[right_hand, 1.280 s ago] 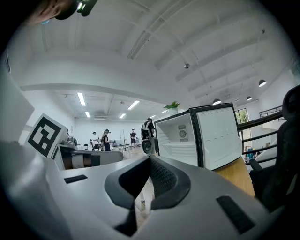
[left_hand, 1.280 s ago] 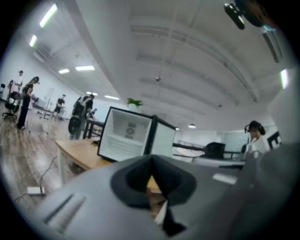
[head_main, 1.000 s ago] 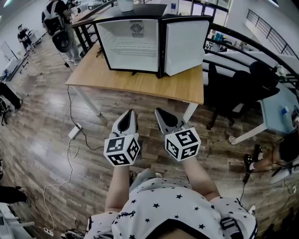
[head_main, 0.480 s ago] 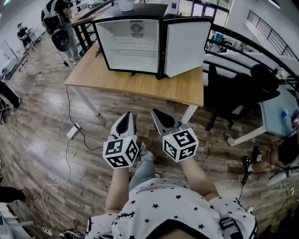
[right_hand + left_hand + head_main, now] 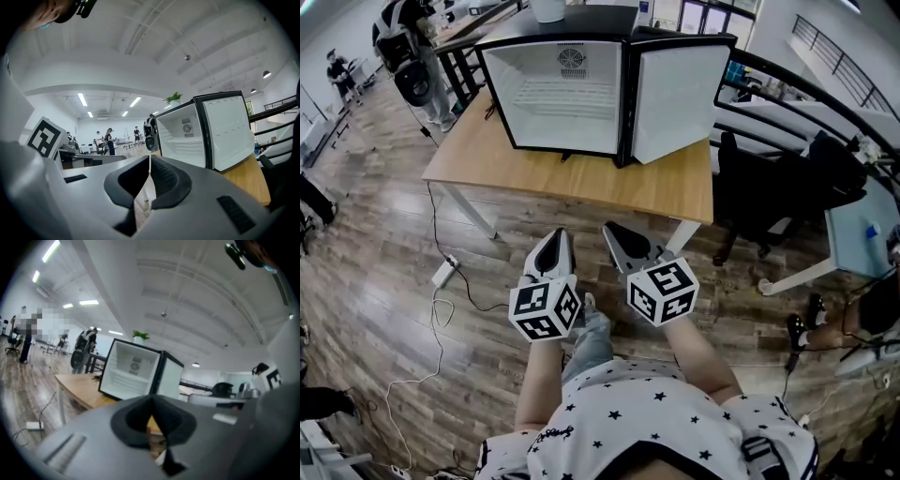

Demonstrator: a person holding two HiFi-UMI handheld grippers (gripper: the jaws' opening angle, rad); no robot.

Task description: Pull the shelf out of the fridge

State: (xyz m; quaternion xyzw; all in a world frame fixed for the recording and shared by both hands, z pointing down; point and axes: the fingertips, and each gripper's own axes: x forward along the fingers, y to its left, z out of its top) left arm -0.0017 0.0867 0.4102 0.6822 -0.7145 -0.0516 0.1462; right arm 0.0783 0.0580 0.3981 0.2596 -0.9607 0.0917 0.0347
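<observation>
My left gripper (image 5: 555, 238) and right gripper (image 5: 618, 232) are closed and empty. The shelf (image 5: 564, 95) sits in the open fridge (image 5: 581, 22), well ahead. Reaching in with the jaws together, I might shove it, not grip it.

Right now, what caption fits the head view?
Left gripper and right gripper, both shut, short of the open fridge on the table.

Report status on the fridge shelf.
Left gripper and right gripper shut, empty, short of table. Fridge open, shelf inside. Nothing blocking.
</observation>
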